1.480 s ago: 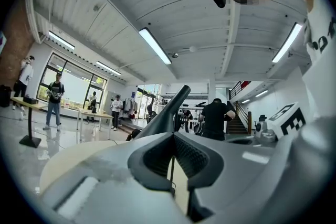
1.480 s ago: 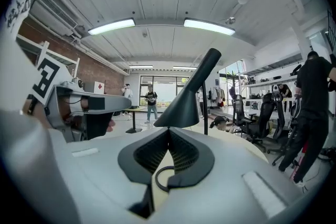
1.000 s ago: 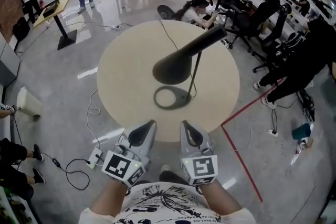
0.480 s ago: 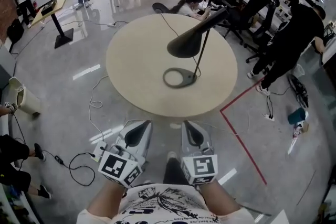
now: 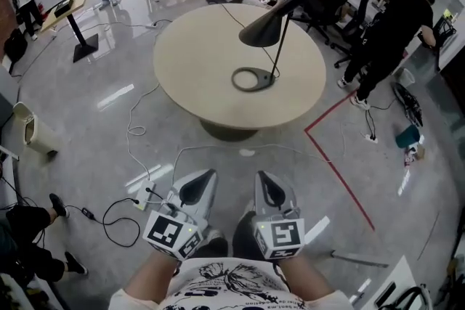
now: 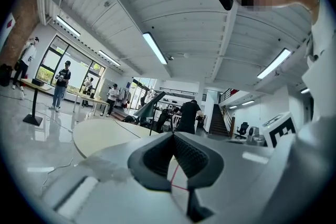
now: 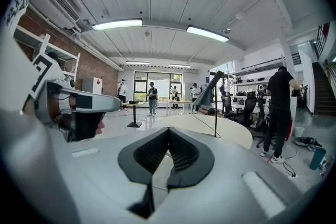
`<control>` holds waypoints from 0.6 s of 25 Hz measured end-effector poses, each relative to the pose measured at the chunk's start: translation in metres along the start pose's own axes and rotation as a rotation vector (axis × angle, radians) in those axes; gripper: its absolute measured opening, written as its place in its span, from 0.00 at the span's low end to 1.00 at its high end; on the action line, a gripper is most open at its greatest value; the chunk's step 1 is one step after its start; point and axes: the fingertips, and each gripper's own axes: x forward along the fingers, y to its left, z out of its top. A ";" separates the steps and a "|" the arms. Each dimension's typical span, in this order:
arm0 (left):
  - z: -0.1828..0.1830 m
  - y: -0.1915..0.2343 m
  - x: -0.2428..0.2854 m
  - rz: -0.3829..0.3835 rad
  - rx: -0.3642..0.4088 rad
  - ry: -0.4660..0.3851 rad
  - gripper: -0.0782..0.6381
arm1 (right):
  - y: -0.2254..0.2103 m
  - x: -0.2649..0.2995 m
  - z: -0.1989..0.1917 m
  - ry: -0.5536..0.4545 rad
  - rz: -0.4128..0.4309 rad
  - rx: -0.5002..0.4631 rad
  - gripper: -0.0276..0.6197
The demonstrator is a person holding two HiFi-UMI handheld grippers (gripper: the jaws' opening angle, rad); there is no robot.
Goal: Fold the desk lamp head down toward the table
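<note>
Black desk lamp (image 5: 261,31) well apart, head view; gripper views: left claw (image 6: 173,135), right claw (image 7: 168,130) pressed together.

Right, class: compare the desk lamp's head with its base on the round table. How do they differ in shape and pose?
Shape: the lamp head is a cone, while the base is a flat ring with an open middle. Pose: the head sits raised and tilted atop the stem; the base lies flat on the table. Both are dark, joined by that thin stem.
</note>
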 end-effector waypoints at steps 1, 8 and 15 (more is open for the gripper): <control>0.000 -0.003 -0.004 -0.002 -0.001 0.000 0.12 | 0.003 -0.006 0.000 0.002 -0.002 -0.003 0.06; 0.000 -0.032 -0.015 -0.006 0.012 -0.032 0.12 | 0.001 -0.040 -0.012 0.029 -0.003 -0.014 0.06; -0.007 -0.078 -0.017 -0.013 0.037 -0.021 0.12 | -0.013 -0.078 -0.011 0.011 0.008 -0.023 0.06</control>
